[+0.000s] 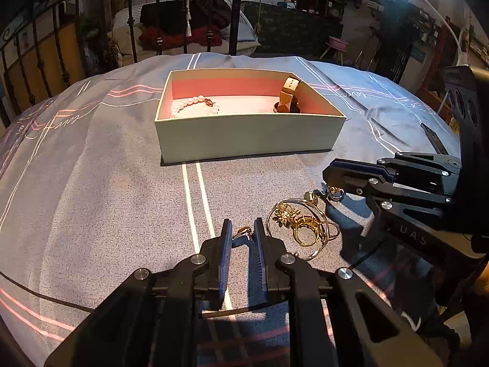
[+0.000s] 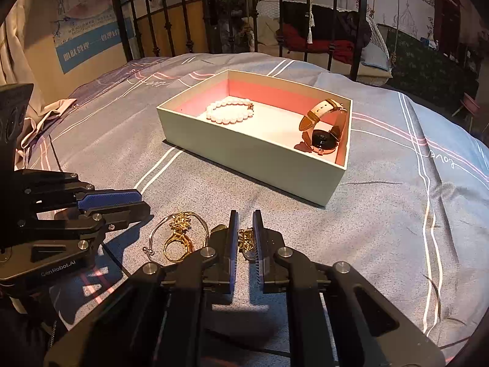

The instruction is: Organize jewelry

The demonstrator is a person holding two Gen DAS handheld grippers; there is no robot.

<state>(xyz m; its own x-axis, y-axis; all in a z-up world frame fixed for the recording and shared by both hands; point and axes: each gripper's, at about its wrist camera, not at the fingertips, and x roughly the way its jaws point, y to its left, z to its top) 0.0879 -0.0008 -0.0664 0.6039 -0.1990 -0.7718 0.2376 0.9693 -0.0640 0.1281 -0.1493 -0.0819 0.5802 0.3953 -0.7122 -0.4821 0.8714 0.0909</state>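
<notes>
Showing only in the right view, watch face in box

"GenRobot.AI" printed on left gripper body. "UAS" partly legible on right gripper body. "love" script on bedspread. Blue wall poster in Chinese, unreadable.

One box, one pearl bracelet, one watch, two tools.
</notes>
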